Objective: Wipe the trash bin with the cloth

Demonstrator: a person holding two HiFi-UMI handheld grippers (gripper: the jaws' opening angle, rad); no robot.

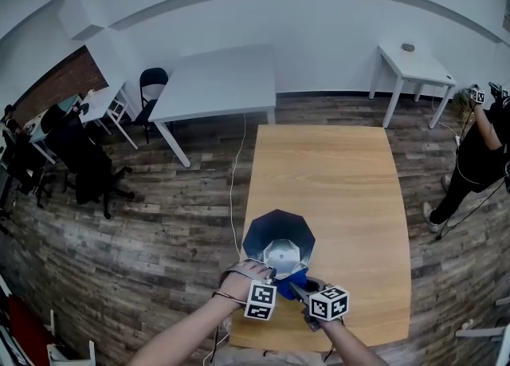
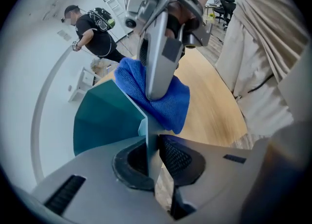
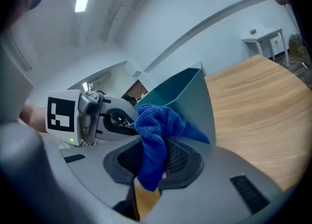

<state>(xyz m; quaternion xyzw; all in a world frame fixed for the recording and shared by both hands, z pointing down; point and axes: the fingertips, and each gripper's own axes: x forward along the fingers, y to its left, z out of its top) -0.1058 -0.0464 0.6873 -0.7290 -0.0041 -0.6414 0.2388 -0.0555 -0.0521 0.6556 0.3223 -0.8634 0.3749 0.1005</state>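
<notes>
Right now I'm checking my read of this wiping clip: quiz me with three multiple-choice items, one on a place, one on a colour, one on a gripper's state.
1. Where does the trash bin stand? A) on the floor B) on the wooden table, at its near end C) on a white table
2. What colour is the cloth in the right gripper? A) blue B) yellow C) white
3. How is the left gripper? A) open and empty B) shut on the cloth C) shut on the bin's wall
Answers: 1 B, the head view shows it on the wood; 2 A, blue fabric sits between the right gripper's pads; 3 C, the left gripper view shows the teal wall pinched.
</notes>
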